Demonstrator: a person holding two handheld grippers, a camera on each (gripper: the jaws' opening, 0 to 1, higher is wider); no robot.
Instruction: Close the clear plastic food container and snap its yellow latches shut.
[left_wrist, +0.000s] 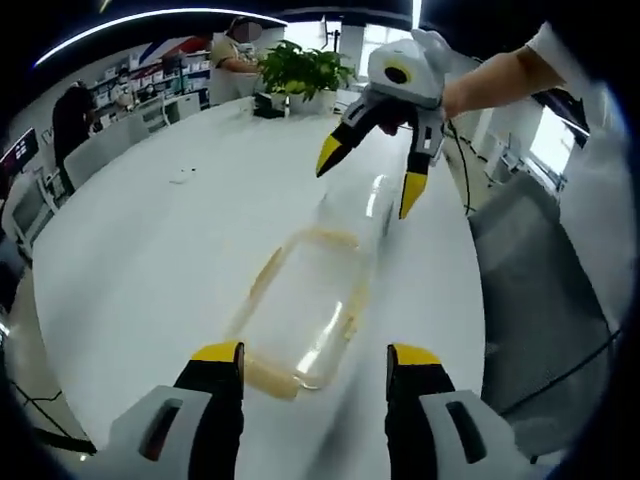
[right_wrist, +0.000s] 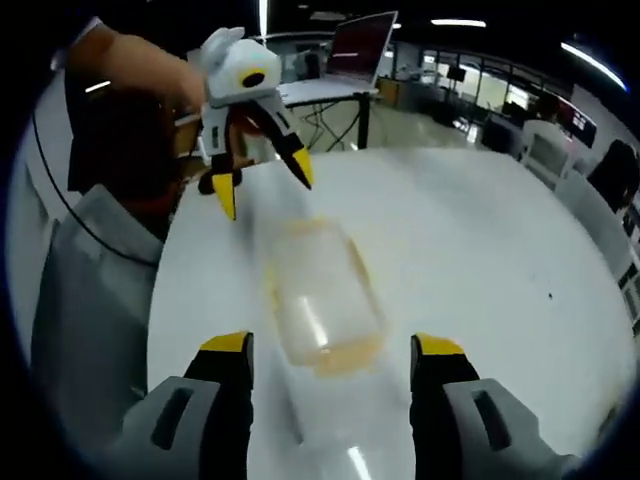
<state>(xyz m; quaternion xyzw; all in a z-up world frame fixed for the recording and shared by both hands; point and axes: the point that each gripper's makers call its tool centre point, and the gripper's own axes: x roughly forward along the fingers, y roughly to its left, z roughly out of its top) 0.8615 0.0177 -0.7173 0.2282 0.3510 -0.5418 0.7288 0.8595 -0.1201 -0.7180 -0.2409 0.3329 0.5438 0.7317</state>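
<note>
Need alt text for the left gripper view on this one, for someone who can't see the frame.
A clear plastic food container with yellow trim lies motion-blurred on a white table, between the left gripper at the bottom and the right gripper beyond it, both with jaws open and neither touching it. Potted plants stand at the table's far end.

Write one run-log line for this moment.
left gripper: open | right gripper: open | container: on white table, between grippers, untouched | latches: blurred
</note>
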